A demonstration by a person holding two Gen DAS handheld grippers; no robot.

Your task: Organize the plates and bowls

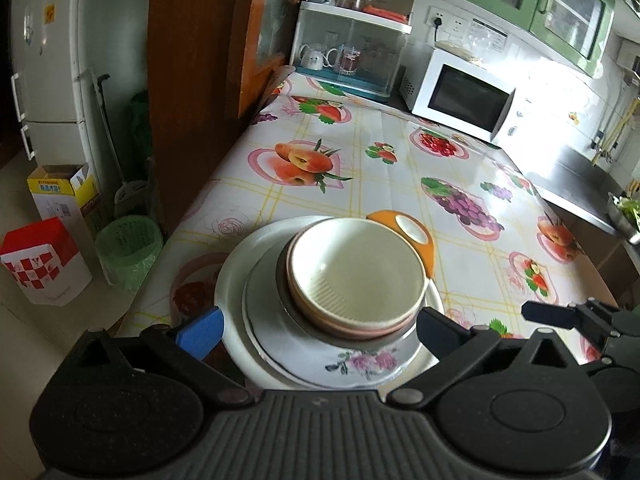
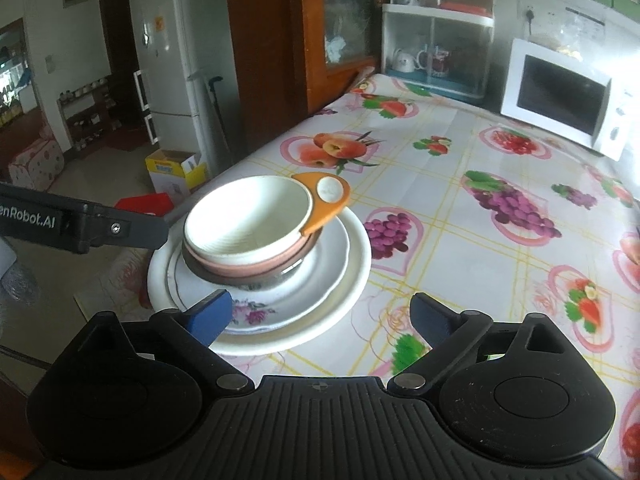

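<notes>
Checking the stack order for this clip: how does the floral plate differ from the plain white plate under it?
The floral plate carries pink flowers on its rim; the plain white plate has no pattern. The floral plate is smaller across, so the plain white plate's rim shows around it. The floral plate lies on top and bears the bowls; the plain white plate rests on the tablecloth. Both are round, white and level.

cream bowl (image 1: 356, 268), floral plate (image 1: 360, 360), fruit-print tablecloth (image 1: 360, 176).
</notes>
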